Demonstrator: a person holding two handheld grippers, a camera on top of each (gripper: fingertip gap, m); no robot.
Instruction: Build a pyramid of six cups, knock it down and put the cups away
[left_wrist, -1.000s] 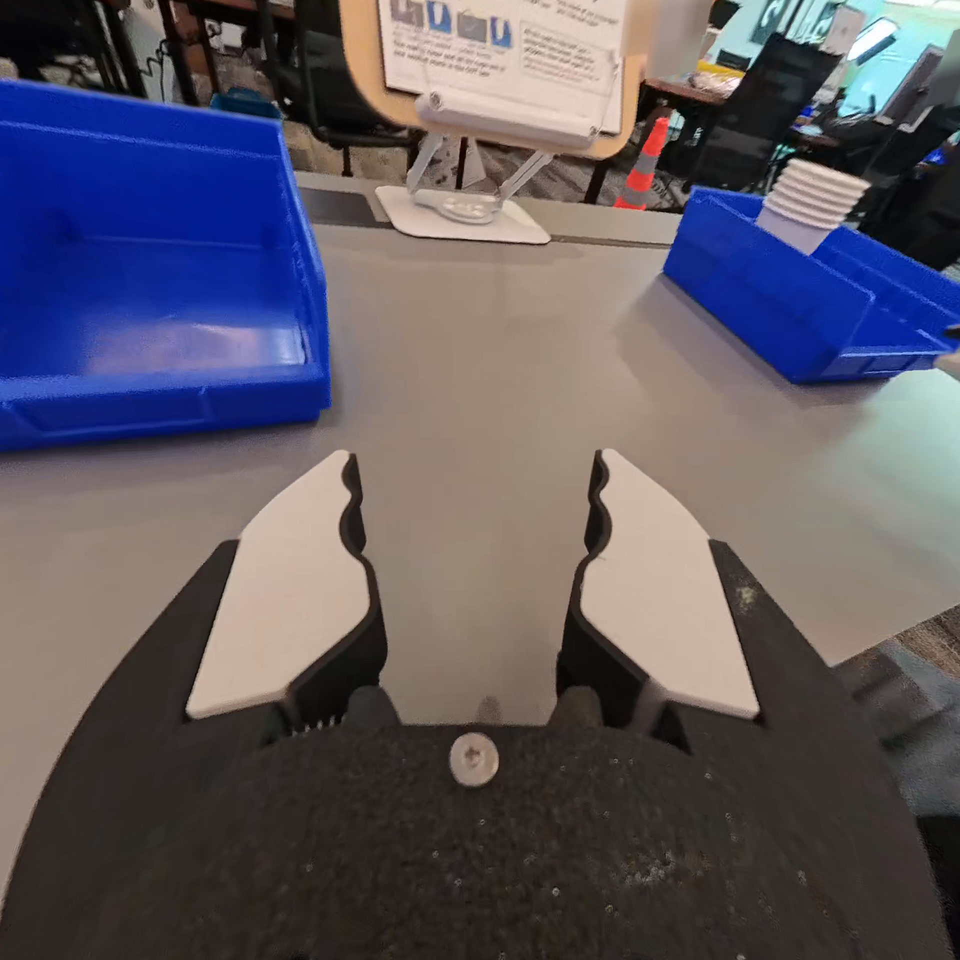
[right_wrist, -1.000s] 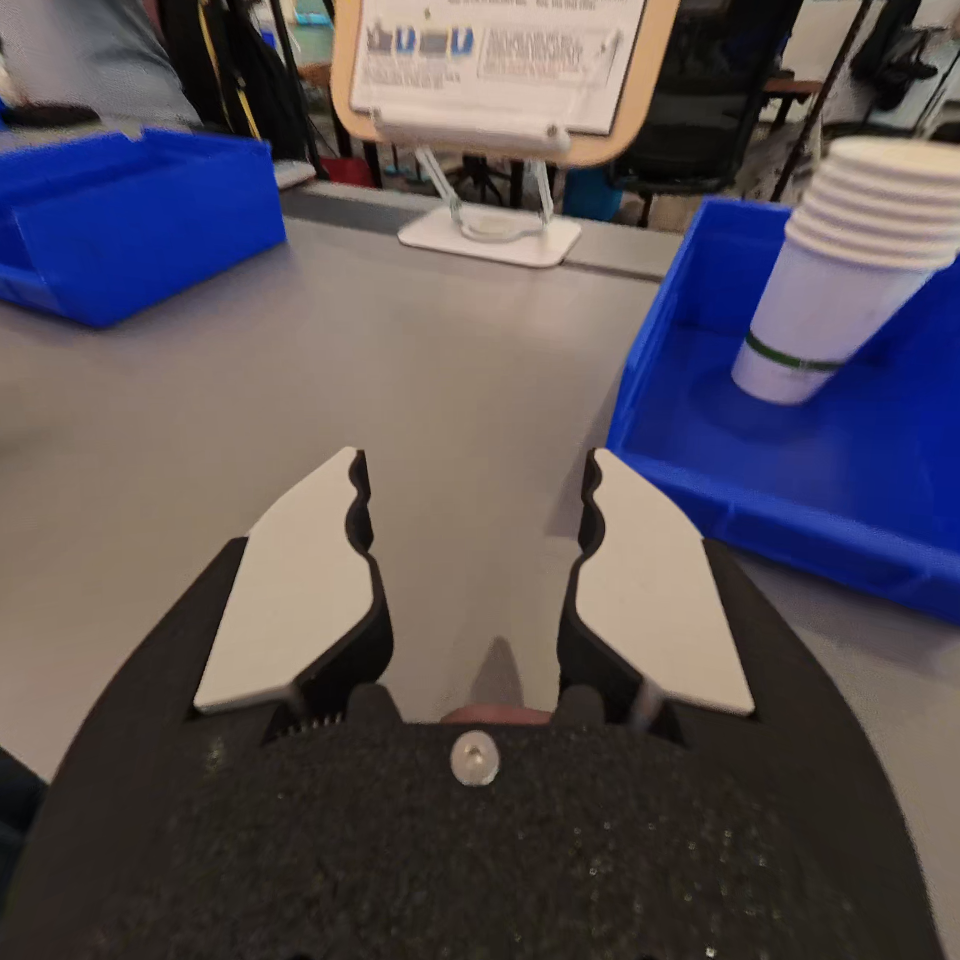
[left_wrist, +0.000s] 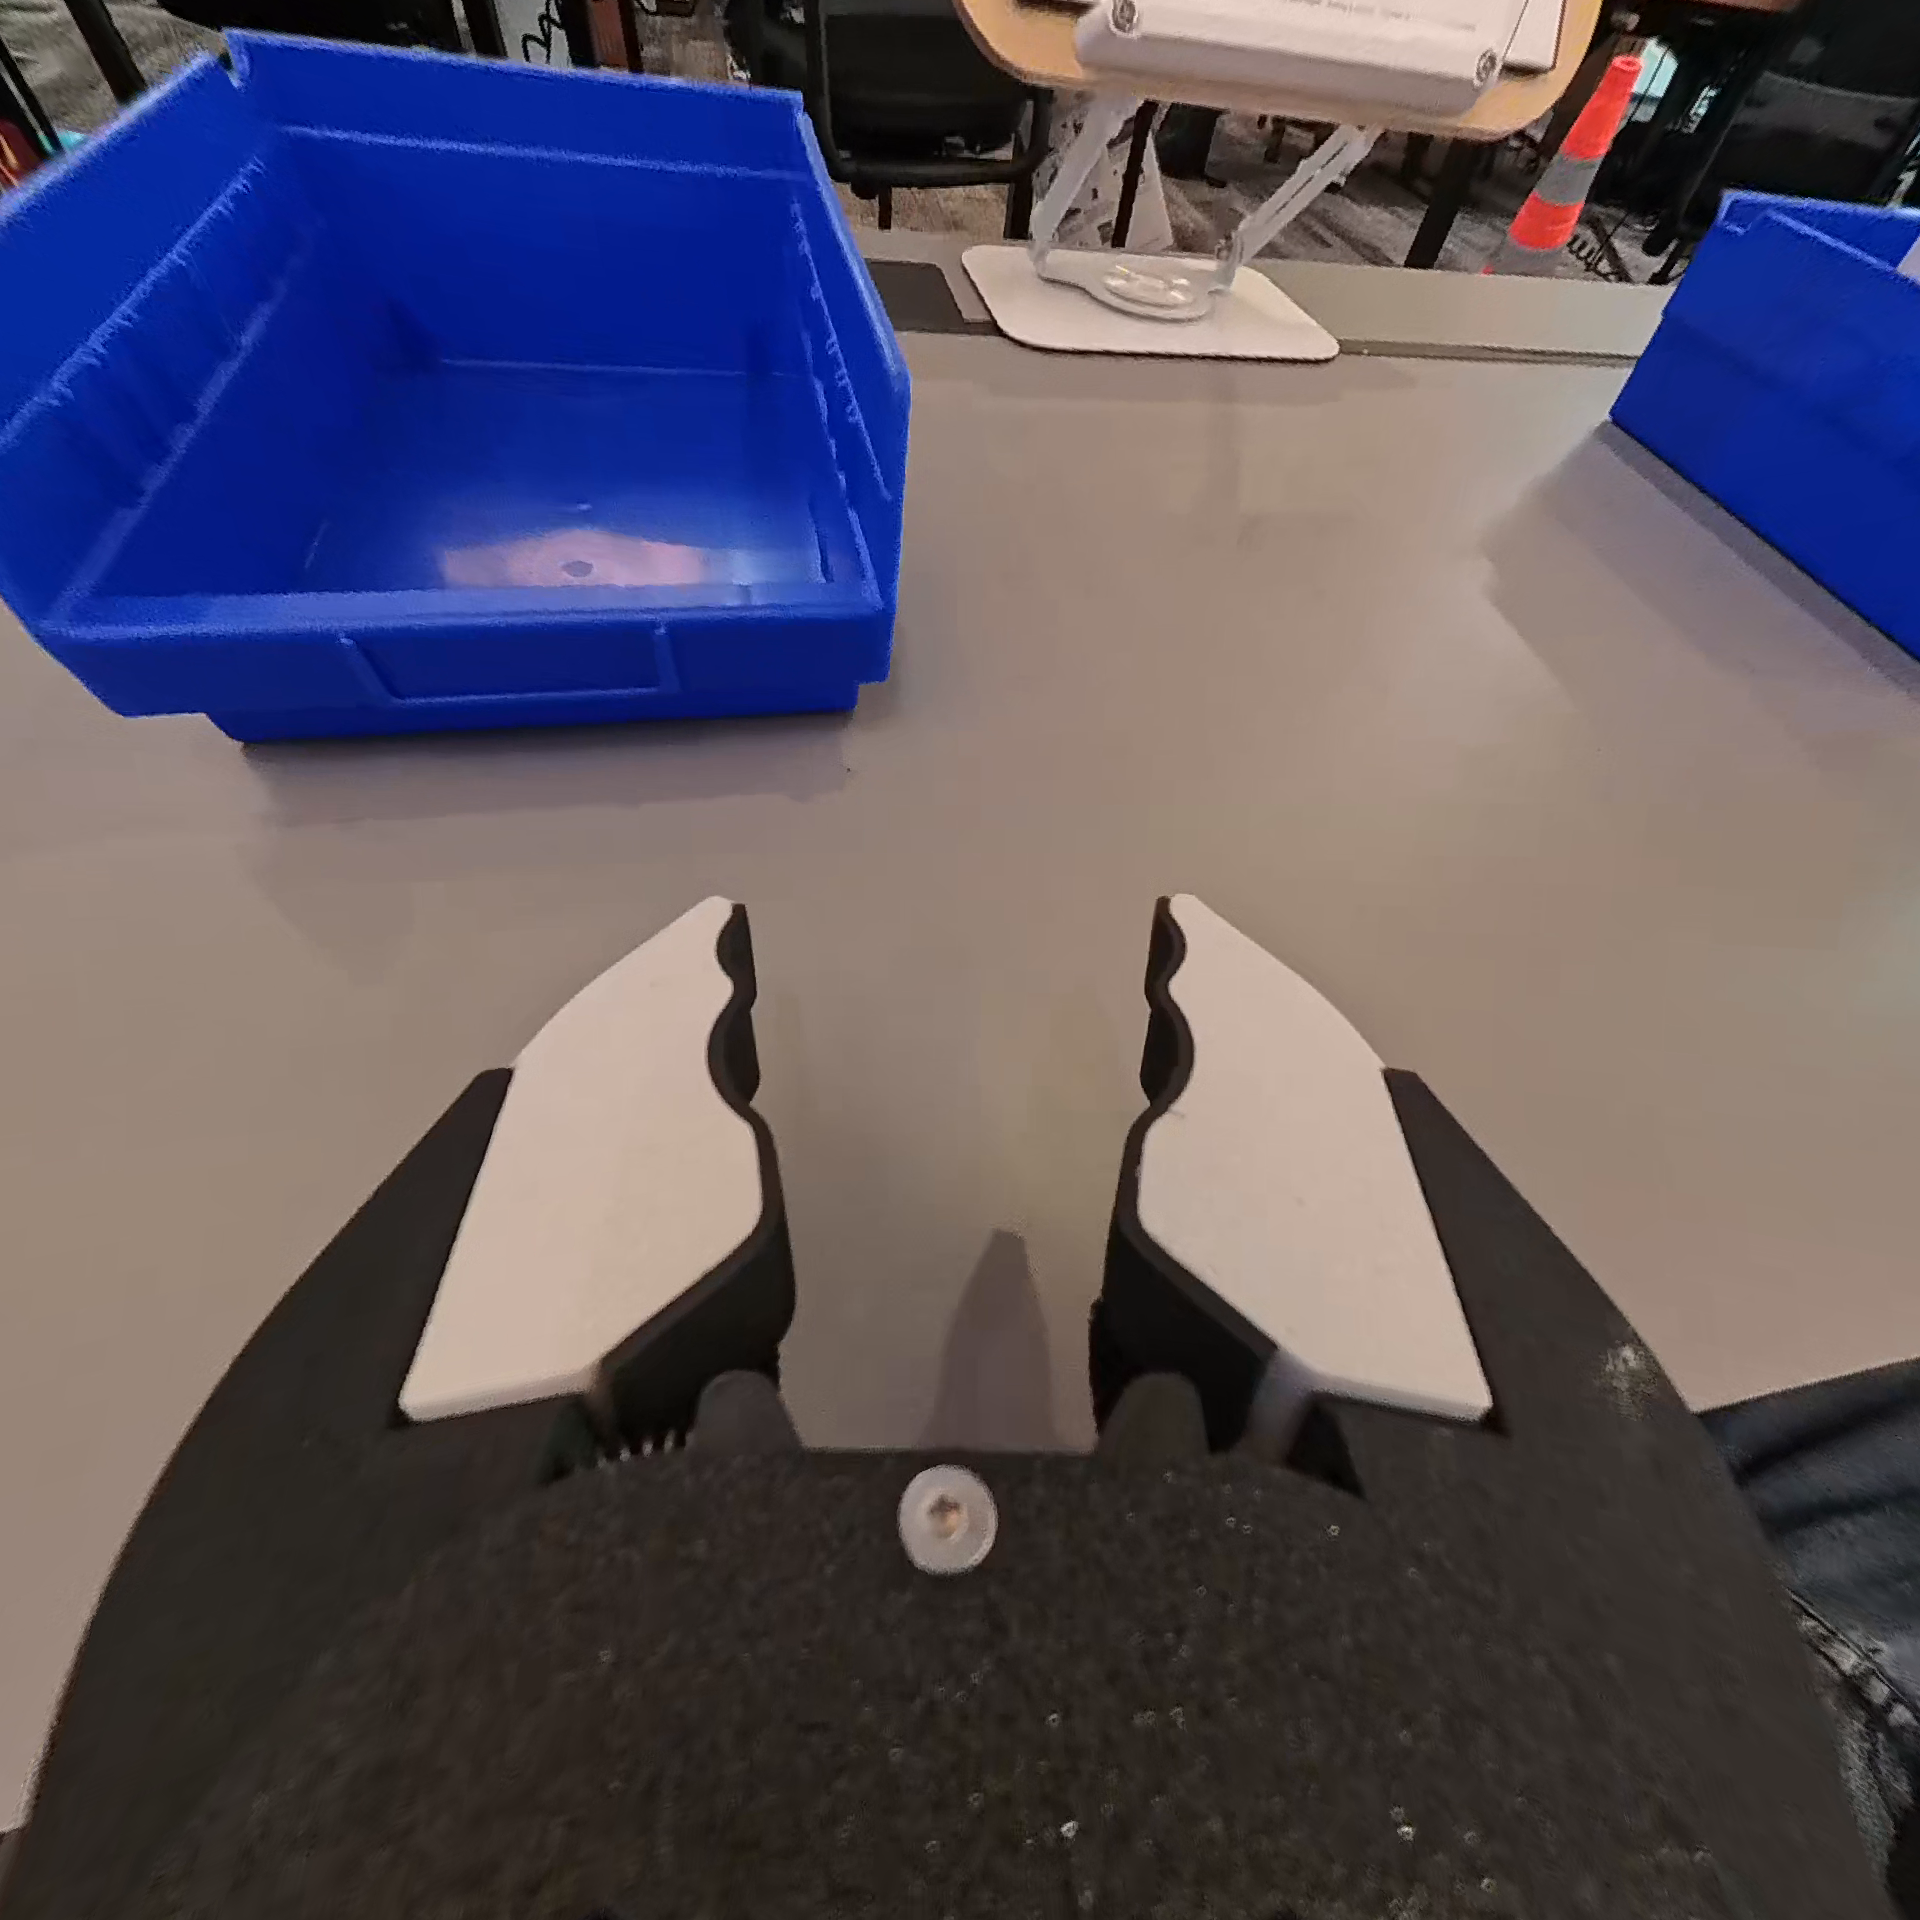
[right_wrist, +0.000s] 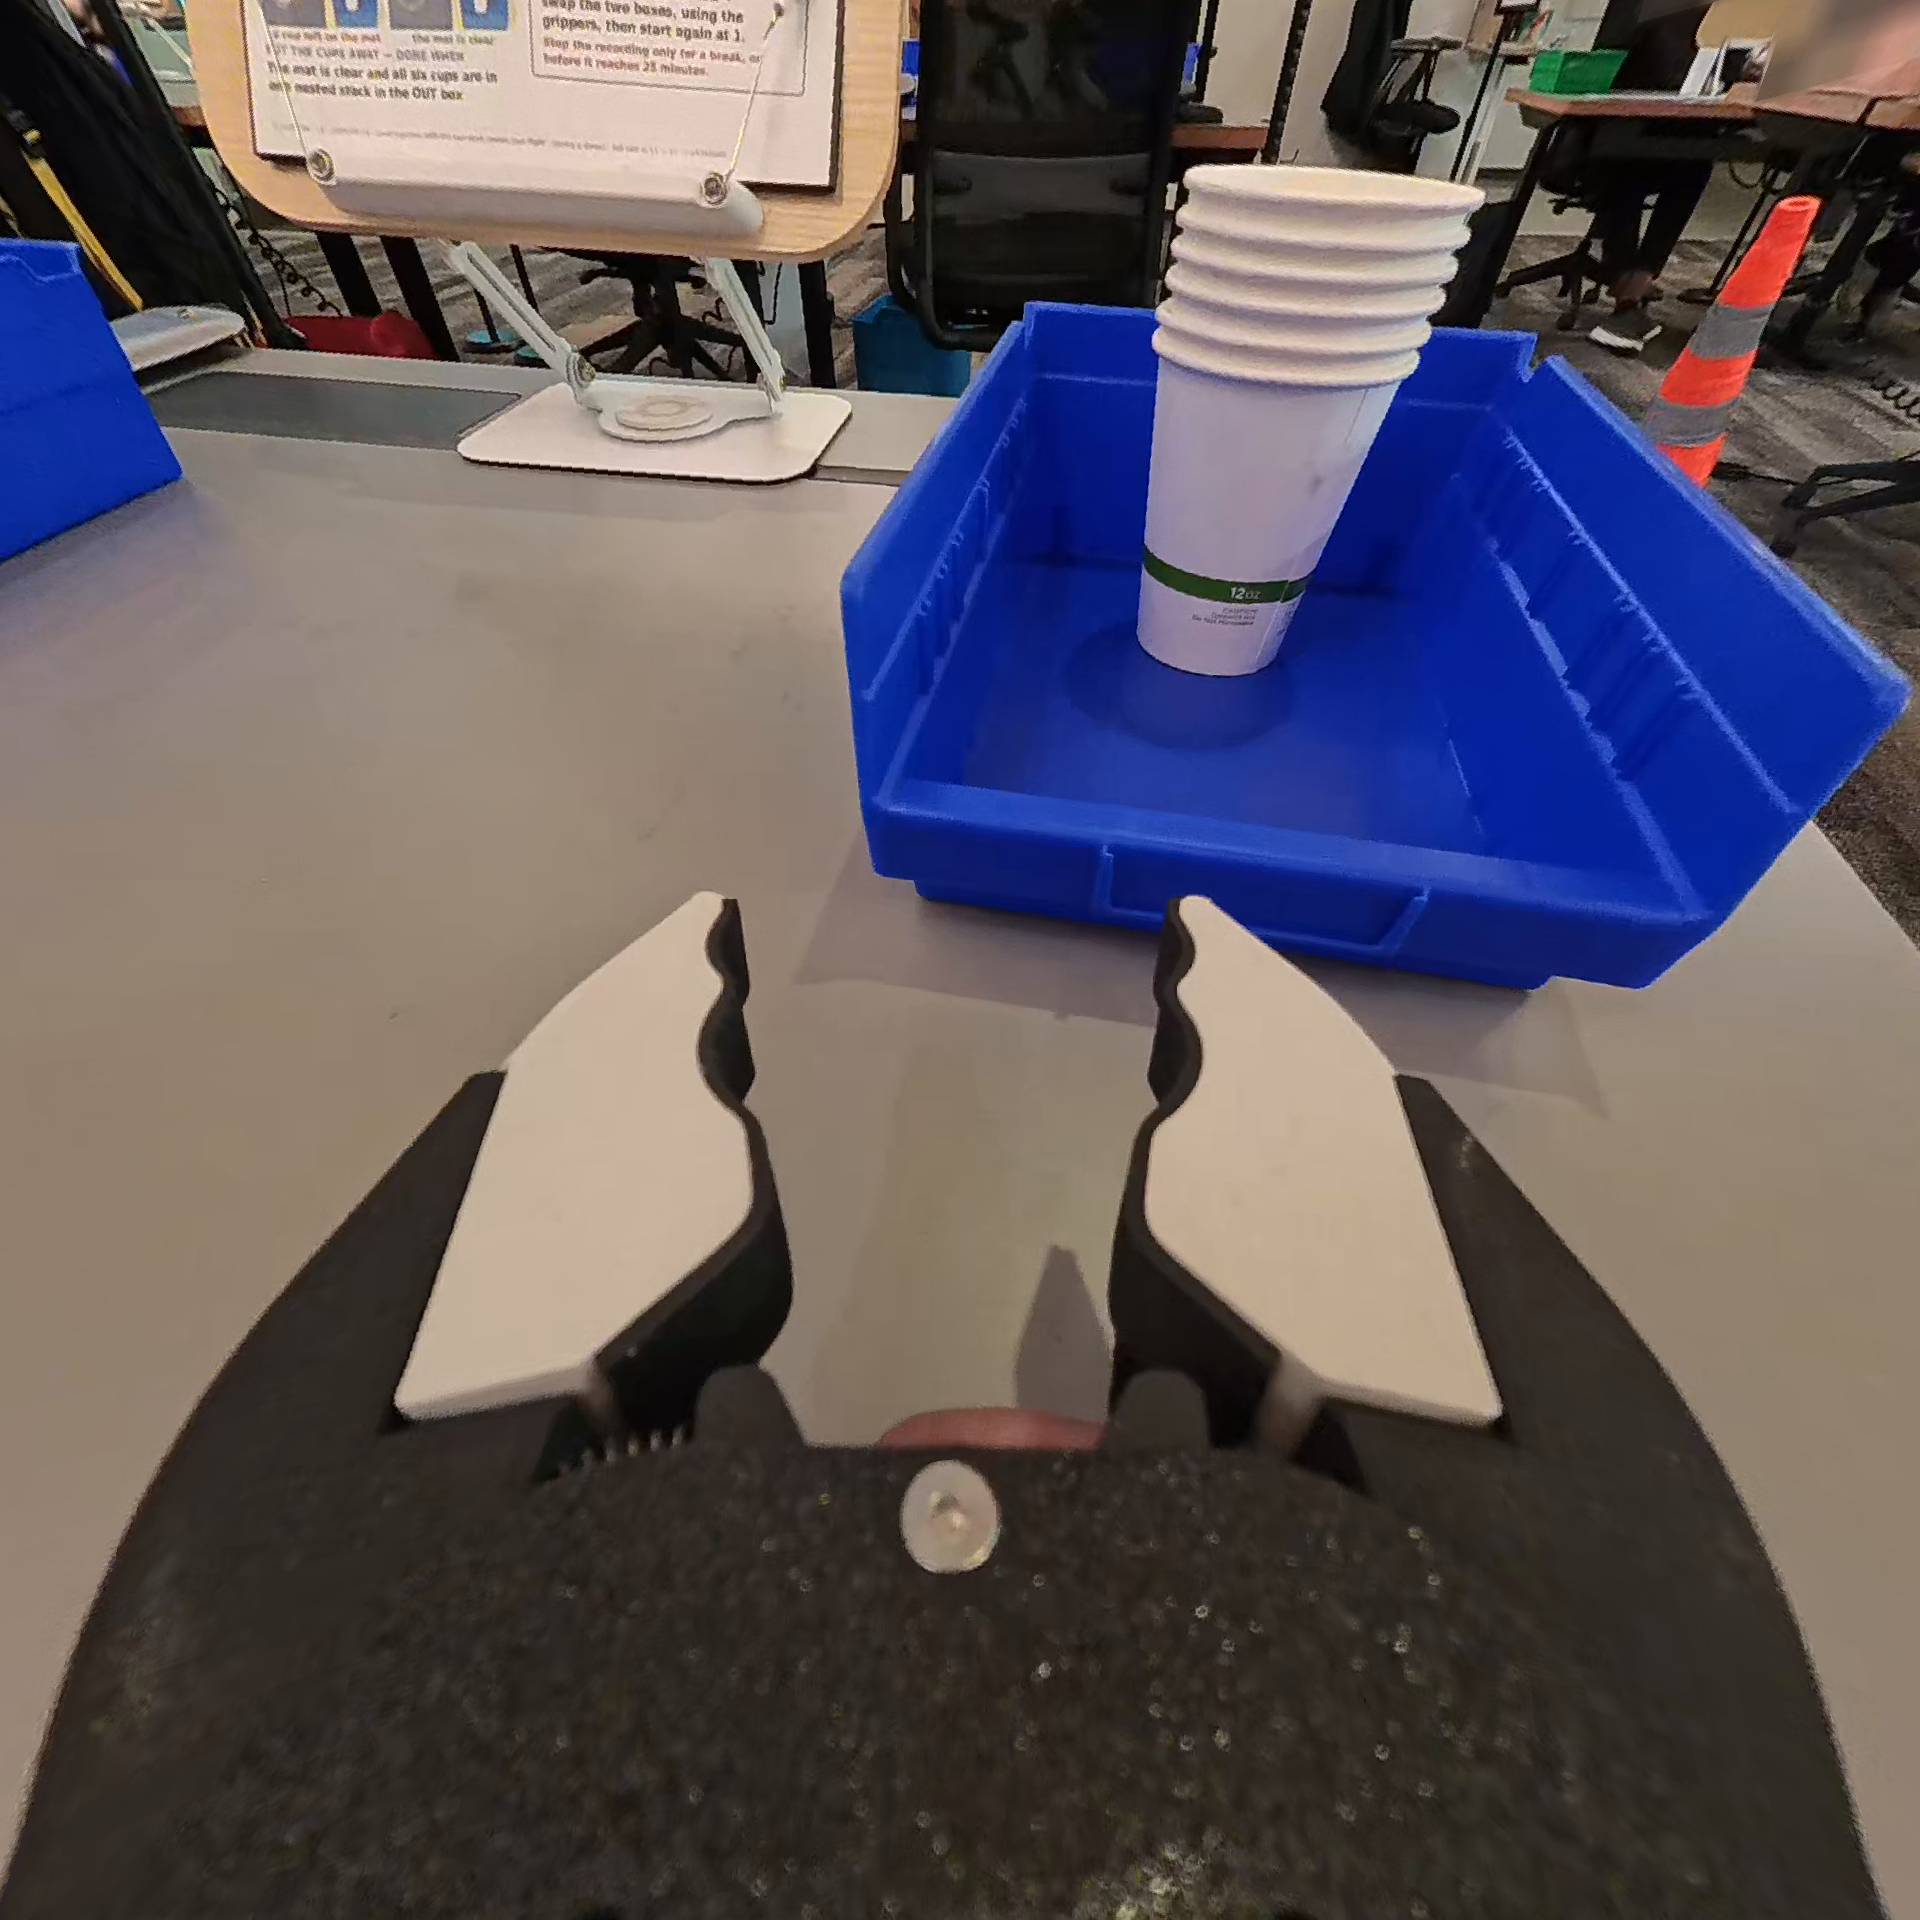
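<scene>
The nested stack of white paper cups with a green band near the base (right_wrist: 1283, 416) stands upright inside the blue plastic bin on the right (right_wrist: 1195, 894), toward its rear half and apart from the walls. The right tongs (right_wrist: 951, 914) are apart and empty, low over the grey surface (right_wrist: 436, 748), just short of that bin's front lip. The left tongs (left_wrist: 951, 914) are likewise apart and empty, facing the empty blue plastic bin on the left (left_wrist: 499, 665). No cup is yet on the surface, so building appears not to have begun. Recommended approach: lift the right tongs clear of the front lip, close on the top cup just below its rolled rim, and squeeze lightly, since thin paper walls will likely dent. Nested cups may cling; the left tongs could steady the lower stack. Tipping the stack is the main risk.
</scene>
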